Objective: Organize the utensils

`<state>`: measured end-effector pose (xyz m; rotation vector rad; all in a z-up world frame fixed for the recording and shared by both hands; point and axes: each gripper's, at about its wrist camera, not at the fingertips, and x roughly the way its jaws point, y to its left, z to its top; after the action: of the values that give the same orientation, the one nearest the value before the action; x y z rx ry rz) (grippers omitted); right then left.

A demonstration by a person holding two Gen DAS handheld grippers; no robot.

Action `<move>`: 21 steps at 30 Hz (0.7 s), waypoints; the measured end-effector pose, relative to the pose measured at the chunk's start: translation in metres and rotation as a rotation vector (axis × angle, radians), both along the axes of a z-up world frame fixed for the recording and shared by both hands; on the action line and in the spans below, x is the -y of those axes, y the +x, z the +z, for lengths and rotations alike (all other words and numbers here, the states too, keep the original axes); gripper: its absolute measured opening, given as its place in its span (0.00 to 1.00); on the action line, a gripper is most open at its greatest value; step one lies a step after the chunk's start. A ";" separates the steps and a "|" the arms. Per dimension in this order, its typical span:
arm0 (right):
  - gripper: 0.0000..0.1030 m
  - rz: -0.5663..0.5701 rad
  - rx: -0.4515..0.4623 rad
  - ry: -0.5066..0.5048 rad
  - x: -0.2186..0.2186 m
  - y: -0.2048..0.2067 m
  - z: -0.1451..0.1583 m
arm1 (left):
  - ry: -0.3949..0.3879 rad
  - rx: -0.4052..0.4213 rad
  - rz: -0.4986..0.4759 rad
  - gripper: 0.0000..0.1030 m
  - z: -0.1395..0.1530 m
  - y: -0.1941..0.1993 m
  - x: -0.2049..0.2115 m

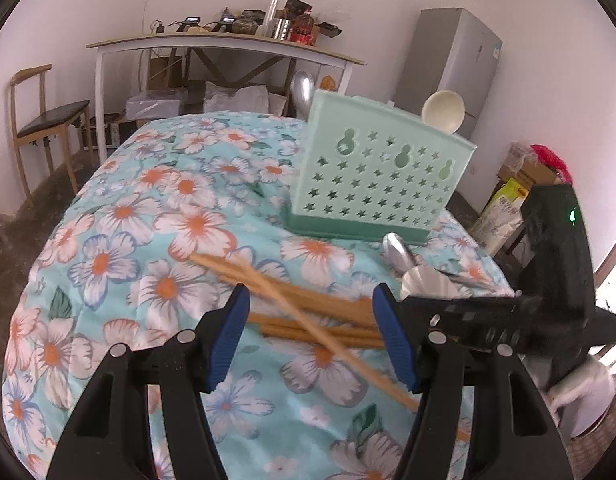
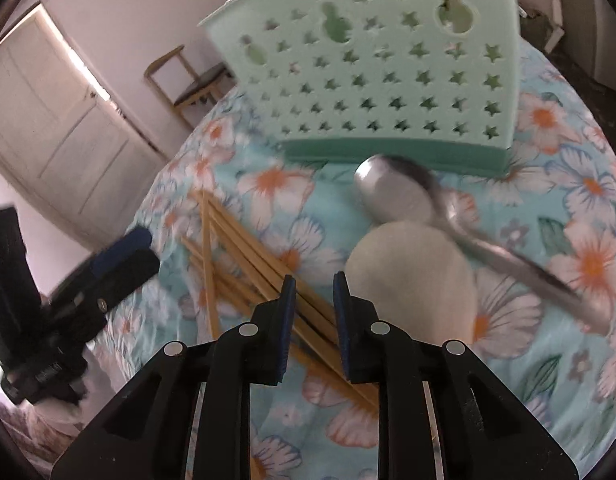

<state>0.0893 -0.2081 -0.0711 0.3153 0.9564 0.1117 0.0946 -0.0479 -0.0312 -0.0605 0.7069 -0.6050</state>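
1. I see the right gripper point(image 2: 313, 280) angled down over the pile of chopsticks point(image 2: 244, 272) on the flowered cloth point(image 2: 568, 380). Its jaws stand narrowly apart, with a few sticks running through the gap; I can't tell if the pads actually press on them, so I call it not gripped yet.
2. The left gripper point(image 1: 310, 292) hovers over the same pile from the other side, jaws spread wide, holding nothing.
3. The green star-cut holder point(image 1: 372, 184) stands upright just beyond the pile. It already holds a metal spoon point(image 1: 302, 88) and a white ladle point(image 1: 444, 110) sticking out of the top.
4. Still loose on the cloth: the chopsticks, a second metal spoon point(image 2: 404, 196) lying just in front of the holder base, and a white spoon point(image 2: 412, 272) overlapping it, right beside my right jaw.
5. To do this step well, I judge I should sink the right tips lower so the pads straddle only one or two sticks, near their middle, then close firmly.
6. The sticks cross each other, so lifting one may drag others; I'd lift slowly and tilt the thick end up.
7. Risk: the right-hand pad sits close to the white spoon and could nudge it.
8. I'd keep the left gripper clear; it crowds the pile.
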 end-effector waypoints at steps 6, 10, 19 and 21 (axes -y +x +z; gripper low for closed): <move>0.23 -0.069 0.057 0.041 0.027 -0.026 0.015 | -0.123 -0.076 -0.091 0.60 0.008 0.018 0.015; 0.26 -0.158 0.085 0.072 0.057 -0.045 0.022 | -0.203 -0.177 -0.188 0.57 0.004 0.035 0.034; 0.27 -0.254 0.112 0.101 0.096 -0.067 0.017 | -0.141 -0.382 -0.329 0.41 -0.027 0.072 0.093; 0.27 -0.258 0.110 0.106 0.099 -0.067 0.014 | -0.079 -0.415 -0.321 0.35 -0.036 0.077 0.104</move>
<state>0.0227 -0.3074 -0.0568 0.5222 0.7953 -0.0564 0.1720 -0.1519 -0.0672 -0.1511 1.1064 -0.9423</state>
